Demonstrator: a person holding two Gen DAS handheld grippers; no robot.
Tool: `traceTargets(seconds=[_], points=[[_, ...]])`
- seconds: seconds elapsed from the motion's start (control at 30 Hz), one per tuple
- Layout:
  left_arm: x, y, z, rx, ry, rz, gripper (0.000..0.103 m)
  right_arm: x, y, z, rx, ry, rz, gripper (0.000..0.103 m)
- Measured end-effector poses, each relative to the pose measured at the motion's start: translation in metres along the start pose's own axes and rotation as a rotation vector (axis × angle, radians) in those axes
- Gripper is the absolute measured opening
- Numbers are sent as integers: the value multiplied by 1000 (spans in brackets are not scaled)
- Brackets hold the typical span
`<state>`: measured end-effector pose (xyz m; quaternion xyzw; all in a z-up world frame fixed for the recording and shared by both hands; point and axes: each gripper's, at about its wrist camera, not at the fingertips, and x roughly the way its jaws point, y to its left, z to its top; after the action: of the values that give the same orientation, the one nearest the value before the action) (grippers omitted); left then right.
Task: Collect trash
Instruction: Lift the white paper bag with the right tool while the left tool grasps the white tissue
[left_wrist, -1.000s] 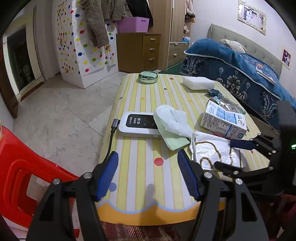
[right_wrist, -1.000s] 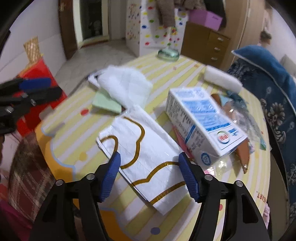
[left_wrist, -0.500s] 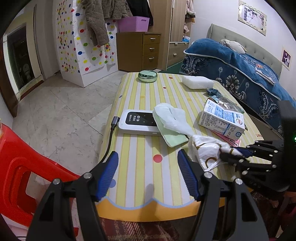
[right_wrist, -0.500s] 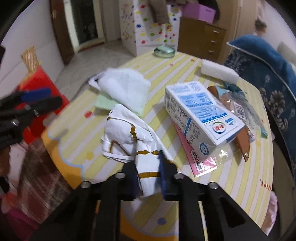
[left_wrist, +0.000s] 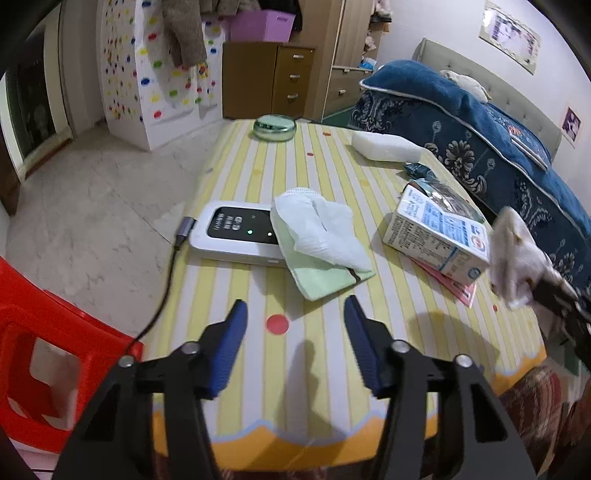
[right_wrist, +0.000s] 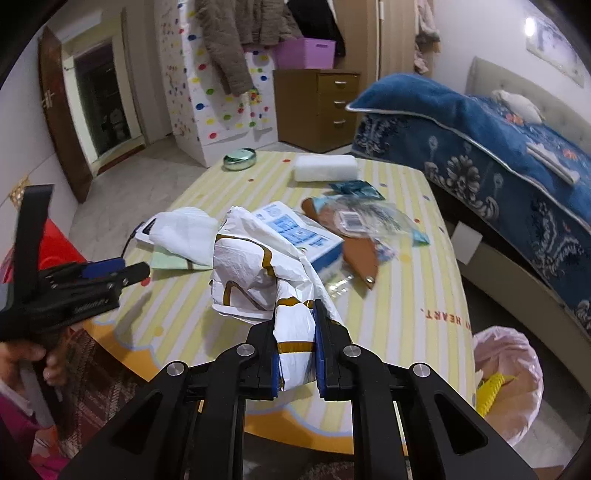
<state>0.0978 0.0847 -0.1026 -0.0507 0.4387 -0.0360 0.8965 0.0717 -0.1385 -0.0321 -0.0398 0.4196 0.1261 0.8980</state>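
Observation:
My right gripper (right_wrist: 295, 354) is shut on a crumpled white wrapper with gold lines (right_wrist: 258, 269) and holds it lifted above the yellow striped table (right_wrist: 413, 280); the wrapper also shows in the left wrist view (left_wrist: 517, 254) at the right edge. My left gripper (left_wrist: 295, 332) is open and empty above the table's near edge. A blue and white milk carton (left_wrist: 436, 236) lies on the table, with clear and brown wrappers (right_wrist: 362, 225) behind it. A white tissue on a green cloth (left_wrist: 321, 240) lies mid-table.
A bin lined with a pink bag (right_wrist: 509, 376) stands on the floor right of the table. A white device with cable (left_wrist: 236, 232), a green tin (left_wrist: 275, 127) and a white pack (left_wrist: 384, 146) are on the table. A red stool (left_wrist: 44, 354) stands left, a bed (right_wrist: 498, 147) right.
My right gripper closed on the flat wrapper, crumpling it, and lifted it off the table. The left gripper moved forward a little over the table and stayed open.

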Motion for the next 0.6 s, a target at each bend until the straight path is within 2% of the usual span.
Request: traceTargets(seconds=[0.2, 0.37, 0.47, 0.5, 0.6], points=[[20, -3, 8, -21, 33, -21, 45, 0, -7, -3, 17, 2, 1, 14], [34, -5, 14, -52, 61, -56, 34, -1, -8, -6, 16, 4, 2, 14], [35, -6, 16, -69, 64, -78, 25, -2, -8, -6, 14, 6, 4, 14], [34, -6, 16, -75, 62, -84, 16, -2, -8, -6, 15, 4, 4, 14], [17, -13, 16, -42, 4, -90, 5, -6, -9, -7, 20, -3, 5, 14]])
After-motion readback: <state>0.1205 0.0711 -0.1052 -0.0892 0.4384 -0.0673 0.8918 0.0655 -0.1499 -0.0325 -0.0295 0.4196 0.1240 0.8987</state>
